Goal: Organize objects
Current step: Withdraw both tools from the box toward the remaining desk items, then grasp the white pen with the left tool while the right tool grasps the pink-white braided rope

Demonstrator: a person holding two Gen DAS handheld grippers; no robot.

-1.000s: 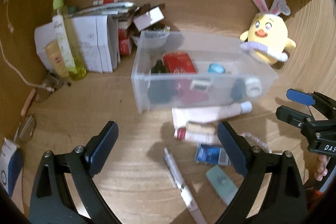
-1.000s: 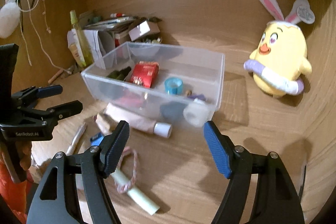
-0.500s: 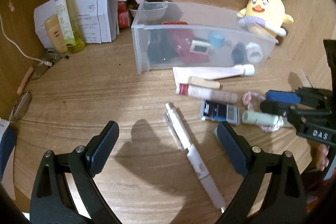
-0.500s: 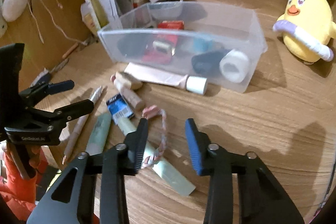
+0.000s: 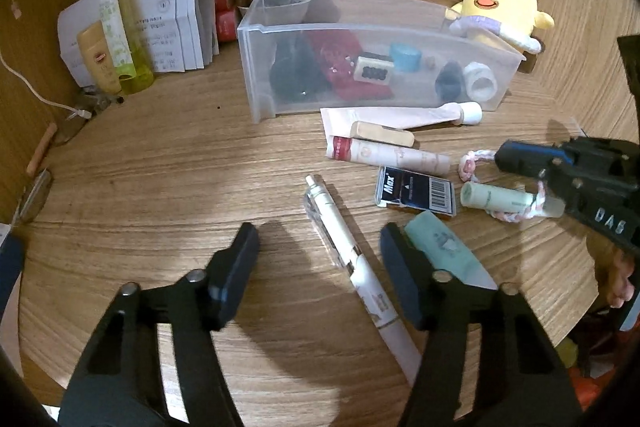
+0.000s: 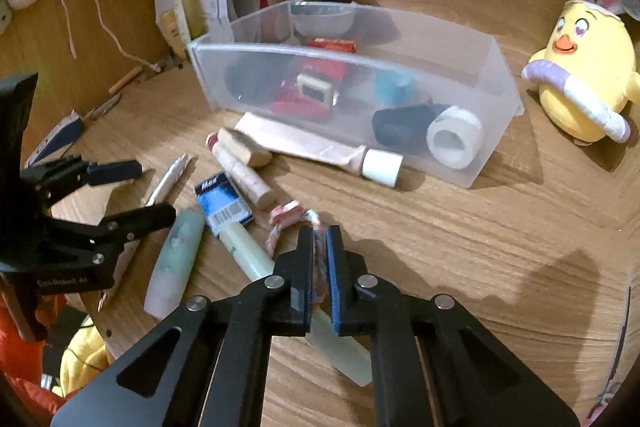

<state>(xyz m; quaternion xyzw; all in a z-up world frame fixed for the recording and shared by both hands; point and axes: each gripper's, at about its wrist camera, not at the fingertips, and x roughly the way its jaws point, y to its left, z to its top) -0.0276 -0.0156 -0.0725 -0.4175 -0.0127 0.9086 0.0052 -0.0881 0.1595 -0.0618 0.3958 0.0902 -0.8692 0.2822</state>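
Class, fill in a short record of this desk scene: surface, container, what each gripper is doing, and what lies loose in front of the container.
Surface: wooden desk
Container: clear plastic bin, already holding small items
Right gripper: shut on the braided hair tie
Left gripper: jaws closing either side of the white pen, not yet pressing it
Loose items: pink tube, staple box, pale green tube
Beside bin: yellow plush chick

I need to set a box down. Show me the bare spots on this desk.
Bare wood lies left of the white pen, below the clear bin and bottles. More lies between the bin and plush chick. Crowded: the tubes before the bin.
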